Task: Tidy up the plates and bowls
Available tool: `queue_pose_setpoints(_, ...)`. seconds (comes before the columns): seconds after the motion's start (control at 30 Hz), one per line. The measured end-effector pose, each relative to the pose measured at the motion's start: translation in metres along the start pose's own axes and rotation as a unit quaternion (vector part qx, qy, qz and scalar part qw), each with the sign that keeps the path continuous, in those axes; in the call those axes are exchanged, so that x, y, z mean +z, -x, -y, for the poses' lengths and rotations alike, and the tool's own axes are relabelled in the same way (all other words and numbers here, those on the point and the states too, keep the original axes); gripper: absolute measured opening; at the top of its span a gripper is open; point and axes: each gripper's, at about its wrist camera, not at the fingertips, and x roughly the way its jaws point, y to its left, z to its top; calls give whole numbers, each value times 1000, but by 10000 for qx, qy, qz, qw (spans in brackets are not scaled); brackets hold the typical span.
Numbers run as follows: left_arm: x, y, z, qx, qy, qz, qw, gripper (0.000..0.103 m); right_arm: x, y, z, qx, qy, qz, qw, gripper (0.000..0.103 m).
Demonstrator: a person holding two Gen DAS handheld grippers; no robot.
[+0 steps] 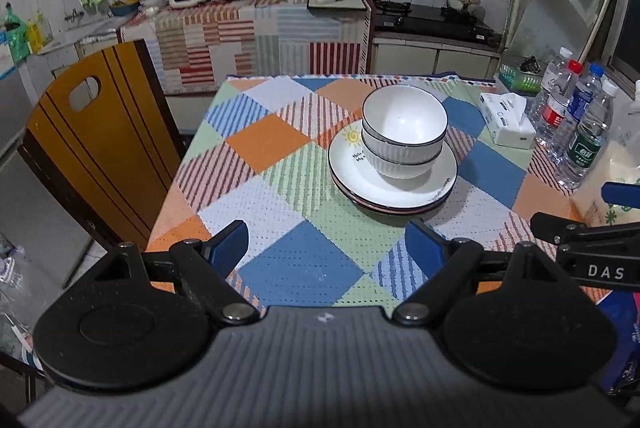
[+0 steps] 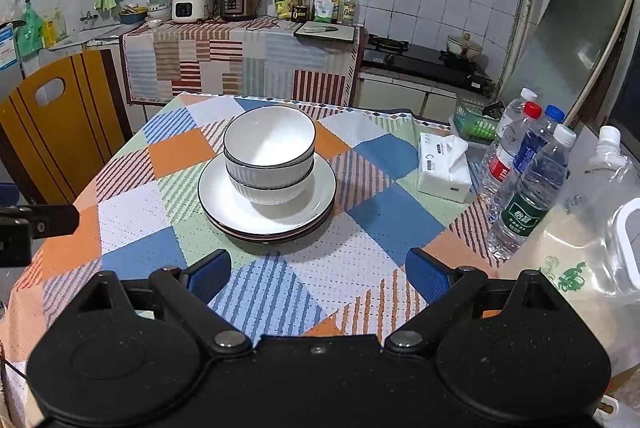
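Bowls (image 2: 269, 155) sit nested on stacked plates (image 2: 267, 205); left claw (image 1: 326, 246) and right claw (image 2: 318, 274) released, empty. Stacking appears complete; withdraw next.

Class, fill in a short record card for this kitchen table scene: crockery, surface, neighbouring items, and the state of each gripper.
crockery: two white bowls nested, standing on a stack of plates
plate detail: top plate white with dark rim, sun drawing shows in the left wrist view
surface: table under a patchwork tablecloth
neighbours: tissue pack and water bottles to the right of the stack, apart from it
chair: wooden chair at the table's left side
left gripper: open, holds nothing, short of the stack
right gripper: open, holds nothing, short of the stack
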Motion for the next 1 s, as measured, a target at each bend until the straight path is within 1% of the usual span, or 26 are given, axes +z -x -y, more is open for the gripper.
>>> queue_pose_setpoints(0.23, -4, 3, 9, 42, -174, 133, 9998, 86, -1, 5, -2, -44, -26, -4, 10000, 96)
queue_pose_setpoints(0.53, -4, 3, 12, 91, -152, 174, 9997, 86, -1, 5, 2, -125, -43, -23, 9999, 96)
queue_pose_setpoints(0.63, -3, 3, 12, 81, -136, 193, 9997, 92, -2, 5, 2, -126, -36, -38, 9999, 96)
queue_pose_setpoints(1.0, -3, 5, 11, 21, -2, 194, 9998, 94, -4, 5, 0, -138, 2, -57, 9999, 96)
